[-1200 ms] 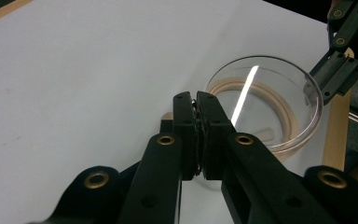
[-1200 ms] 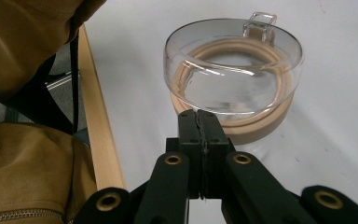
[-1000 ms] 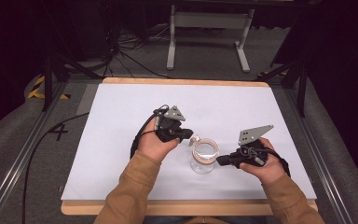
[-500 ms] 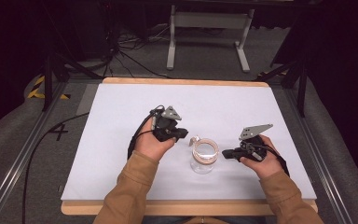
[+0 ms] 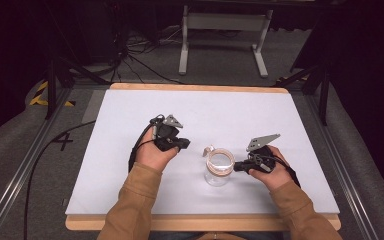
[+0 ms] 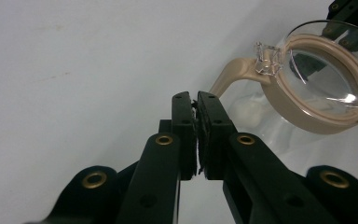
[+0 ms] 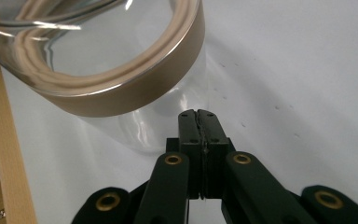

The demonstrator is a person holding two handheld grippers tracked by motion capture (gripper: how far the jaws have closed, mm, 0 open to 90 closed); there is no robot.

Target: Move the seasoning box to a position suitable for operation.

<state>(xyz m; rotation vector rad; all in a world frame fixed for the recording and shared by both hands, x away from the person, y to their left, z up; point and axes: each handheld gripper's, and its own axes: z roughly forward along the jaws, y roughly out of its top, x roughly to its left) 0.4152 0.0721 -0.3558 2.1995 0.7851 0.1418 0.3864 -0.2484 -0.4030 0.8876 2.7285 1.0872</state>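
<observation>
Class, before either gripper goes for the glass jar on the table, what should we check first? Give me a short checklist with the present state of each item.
1. Jar upright on the table: ok.
2. Left gripper open for a grasp: not ok, jaws shut.
3. Right gripper open: not ok, jaws shut.
4. Both grippers empty: ok.
5. Jar's lid latched: cannot tell.
6. Right gripper apart from the jar: cannot tell, very close.

A lab or recording studio. The white-topped bench (image 5: 130, 180) stands on grey carpet among loose cables (image 5: 130, 60). A metal stand (image 5: 223, 22) and hazard tape (image 5: 42, 95) sit behind, in darkness.
</observation>
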